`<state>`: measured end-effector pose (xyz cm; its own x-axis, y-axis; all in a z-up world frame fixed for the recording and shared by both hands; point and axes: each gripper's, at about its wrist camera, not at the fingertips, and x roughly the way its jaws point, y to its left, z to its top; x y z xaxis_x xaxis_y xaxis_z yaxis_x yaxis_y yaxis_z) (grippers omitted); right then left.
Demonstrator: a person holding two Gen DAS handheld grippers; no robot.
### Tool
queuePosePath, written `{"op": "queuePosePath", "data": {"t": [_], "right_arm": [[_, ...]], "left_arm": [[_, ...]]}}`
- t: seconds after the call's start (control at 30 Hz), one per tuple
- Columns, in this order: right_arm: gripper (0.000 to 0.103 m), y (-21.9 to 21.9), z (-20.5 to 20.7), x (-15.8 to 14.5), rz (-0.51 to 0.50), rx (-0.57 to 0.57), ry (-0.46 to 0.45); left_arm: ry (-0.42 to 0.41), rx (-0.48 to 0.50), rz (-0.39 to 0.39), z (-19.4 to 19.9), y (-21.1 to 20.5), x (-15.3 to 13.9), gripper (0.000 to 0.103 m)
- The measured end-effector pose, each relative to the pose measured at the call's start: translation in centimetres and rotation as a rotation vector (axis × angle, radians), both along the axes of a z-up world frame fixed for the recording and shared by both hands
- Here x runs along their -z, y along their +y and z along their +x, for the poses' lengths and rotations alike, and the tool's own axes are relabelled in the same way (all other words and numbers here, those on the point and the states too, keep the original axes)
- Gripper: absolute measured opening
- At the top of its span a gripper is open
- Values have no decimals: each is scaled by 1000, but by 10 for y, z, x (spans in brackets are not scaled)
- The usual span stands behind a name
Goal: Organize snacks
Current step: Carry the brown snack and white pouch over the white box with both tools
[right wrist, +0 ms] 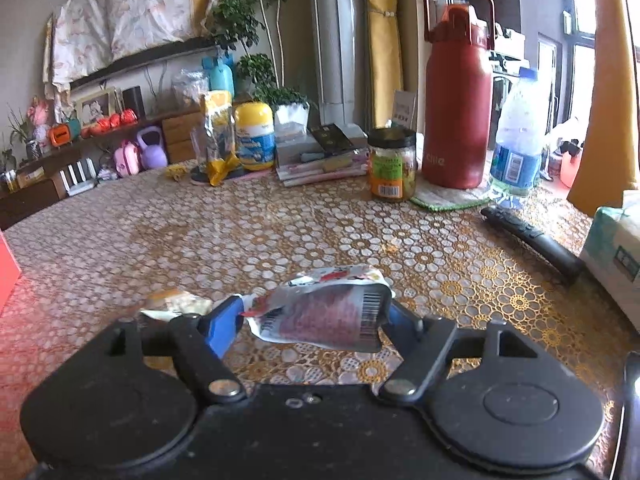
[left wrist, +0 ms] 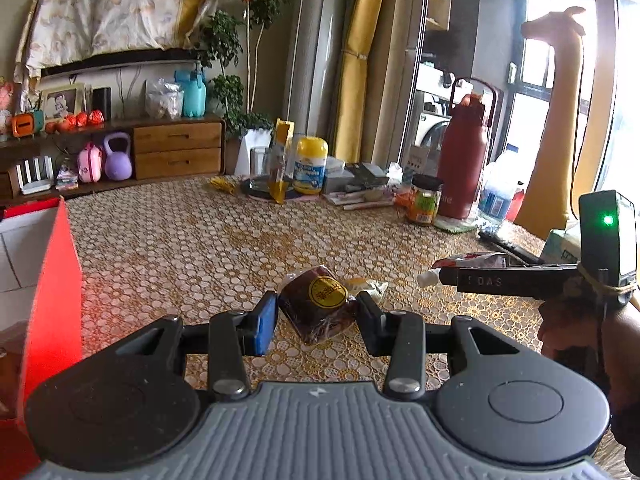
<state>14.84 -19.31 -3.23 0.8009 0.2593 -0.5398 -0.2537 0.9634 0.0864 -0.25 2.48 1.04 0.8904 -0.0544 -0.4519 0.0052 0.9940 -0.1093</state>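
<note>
Left gripper (left wrist: 316,318): my jaws stand a snack's width apart, one pad to each side of the brown snack pack; whether the pads press it or only touch it I cannot tell
Brown snack pack (left wrist: 320,304): dark clear-wrapped packet with a round yellow label, tilted between my left jaws over the patterned cloth
Small pale snack (left wrist: 366,286): lies on the counter just behind the brown pack, close to my left gripper's right finger; from the right wrist view it shows at (right wrist: 172,304), just left of my right gripper
Right gripper (right wrist: 316,320): my jaws are closed in on the silver pouch, a blue pad at each end of it, and the pouch is crumpled between them
Silver pouch (right wrist: 324,312): foil packet with red print and a barcode, held crosswise in my right jaws just above the counter; from the left wrist view its white spout end shows at (left wrist: 430,278), to the right of the brown pack
Counter (right wrist: 280,232): covered with a gold and white lace-pattern cloth
Red box (left wrist: 52,300): upright at the left edge of the counter, well apart from the snacks
Far side of the counter: a jar with a dark lid (right wrist: 392,164), a tall red flask (right wrist: 458,100) on a green-edged mat, a water bottle (right wrist: 516,132) beside it, a yellow-capped tub (right wrist: 254,136) and an opened yellow bag (right wrist: 218,136)
Right edge: a black stick-shaped thing (right wrist: 532,240) lies on the cloth beside a tissue pack (right wrist: 616,256)
</note>
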Motion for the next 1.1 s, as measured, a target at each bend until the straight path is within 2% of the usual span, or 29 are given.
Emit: {"op": "queuePosePath", "data": {"t": [0.27,0.67,0.93,1.1], "right_arm": [[75,20,-31,-34,31,-69,-85],[75,72,-62,-76,95,-211,-153],[75,128,-93,-102,132,-379,-186],[75,175,-109,-112,145,-507,-191]], "left_arm": [[-57,-48,4,-22,18,-19,42],[-115,-195,2,-56,72,-38,42],[-162,-325,4,-82,128,-55,42],[-153,-392,22,-94,171,-62,42]]}}
